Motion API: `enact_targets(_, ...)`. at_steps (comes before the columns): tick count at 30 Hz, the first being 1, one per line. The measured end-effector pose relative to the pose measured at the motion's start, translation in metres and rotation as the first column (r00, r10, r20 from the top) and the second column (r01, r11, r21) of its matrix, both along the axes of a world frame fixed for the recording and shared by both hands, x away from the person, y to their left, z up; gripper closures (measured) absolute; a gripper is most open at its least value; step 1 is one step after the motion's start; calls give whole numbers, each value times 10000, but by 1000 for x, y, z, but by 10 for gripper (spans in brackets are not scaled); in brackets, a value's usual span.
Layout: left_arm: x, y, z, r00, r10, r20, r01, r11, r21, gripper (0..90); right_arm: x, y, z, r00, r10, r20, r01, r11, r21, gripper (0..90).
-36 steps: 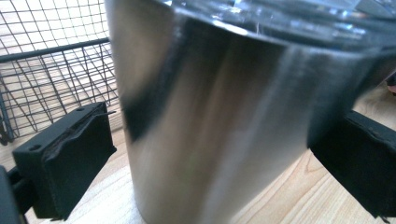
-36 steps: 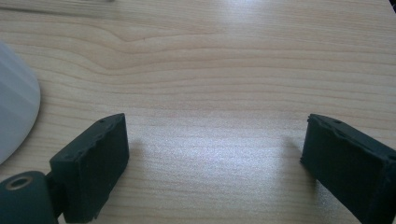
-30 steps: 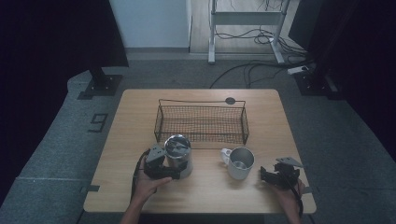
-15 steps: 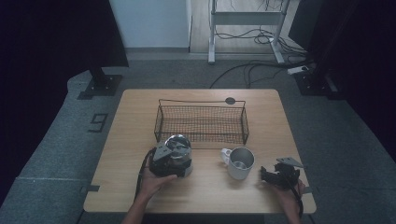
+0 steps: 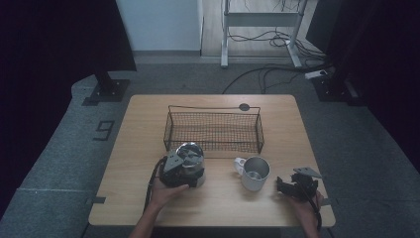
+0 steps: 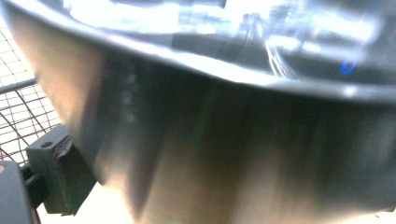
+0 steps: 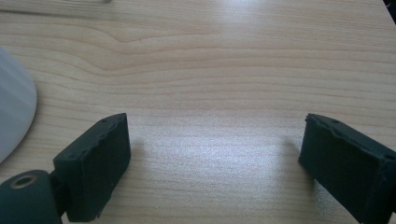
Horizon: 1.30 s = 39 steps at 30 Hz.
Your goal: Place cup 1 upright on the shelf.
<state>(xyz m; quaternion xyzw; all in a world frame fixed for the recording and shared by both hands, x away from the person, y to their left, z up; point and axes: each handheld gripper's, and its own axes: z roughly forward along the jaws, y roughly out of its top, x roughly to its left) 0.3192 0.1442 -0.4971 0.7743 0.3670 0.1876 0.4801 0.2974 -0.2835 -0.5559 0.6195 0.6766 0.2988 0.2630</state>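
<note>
A shiny steel cup [image 5: 190,157] stands on the wooden table [image 5: 143,134] in front of the wire basket [image 5: 213,108]. My left gripper [image 5: 187,171] reaches it from the near side, and its jaws have just been closing around it. In the left gripper view the cup's wall [image 6: 224,140] looms close and blurred, with the left pad [image 6: 60,179] against it; the other pad is hidden. My right gripper [image 5: 284,186] rests low at the front right, open, its jaws [image 7: 215,158] having narrowed slightly over bare wood. A steel mug [image 5: 255,172] stands just left of it.
The basket sits mid-table with nothing in it. A small black disc [image 5: 244,106] lies behind it near the far edge. The mug's pale side [image 7: 14,112] edges into the right gripper view. Cables trail on the floor beyond the table.
The left hand has moved forward to the steel cup, and the gripper now sits around its near side. The right hand and the mug have stayed put.
</note>
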Motion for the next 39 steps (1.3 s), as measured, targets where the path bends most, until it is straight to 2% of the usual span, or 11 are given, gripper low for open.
enact_targets(12,-1,3,2,9998,182,121,-181,9998,-80,38,0,0,0,10000,-6,-4,6,10000,2,82)
enact_targets(23,-10,7,9,9993,244,274,-235,9992,-310,40,0,0,0,10000,-7,-2,7,10000,3,83)
enact_targets(31,-15,6,13,9989,345,310,-339,9992,-192,41,0,0,0,10000,-48,20,48,10000,3,87)
enact_targets(39,-14,10,16,9964,785,333,-776,9966,-268,41,0,0,0,10000,-35,36,35,10000,-10,87)
